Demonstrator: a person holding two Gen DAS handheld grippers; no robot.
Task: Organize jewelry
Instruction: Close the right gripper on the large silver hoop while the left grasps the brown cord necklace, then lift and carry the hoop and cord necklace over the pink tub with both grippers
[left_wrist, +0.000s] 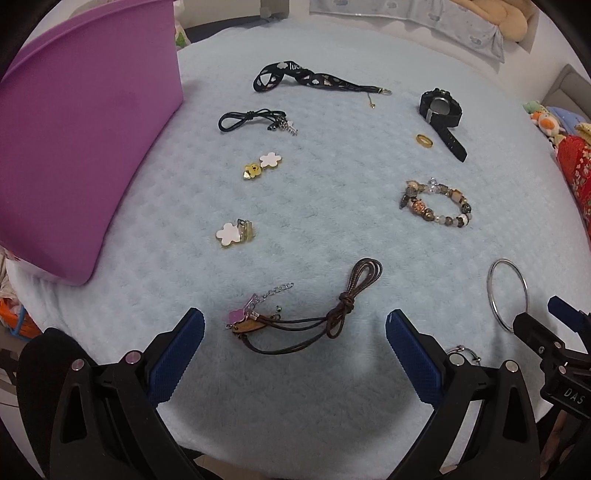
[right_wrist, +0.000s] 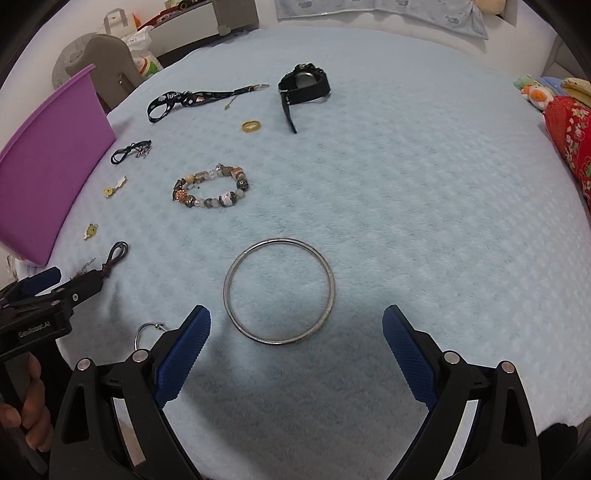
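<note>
Jewelry lies spread on a light blue blanket (left_wrist: 332, 192). My left gripper (left_wrist: 294, 325) is open, just short of a brown cord necklace (left_wrist: 317, 317) with a pink charm. My right gripper (right_wrist: 296, 325) is open, just short of a silver bangle (right_wrist: 279, 291), which also shows in the left wrist view (left_wrist: 508, 291). Farther off lie a beaded bracelet (left_wrist: 436, 203), a gold ring (left_wrist: 424, 140), a black watch (left_wrist: 441, 110), a black lanyard (left_wrist: 314, 79), a black cord necklace (left_wrist: 255, 120) and two flower clips (left_wrist: 263, 165) (left_wrist: 235, 233).
A purple bin (left_wrist: 81, 147) stands at the left edge of the blanket. A small silver ring clip (right_wrist: 147, 332) lies by the right gripper's left finger. A red patterned cloth (right_wrist: 569, 140) and soft toys (right_wrist: 535, 92) sit at the right edge.
</note>
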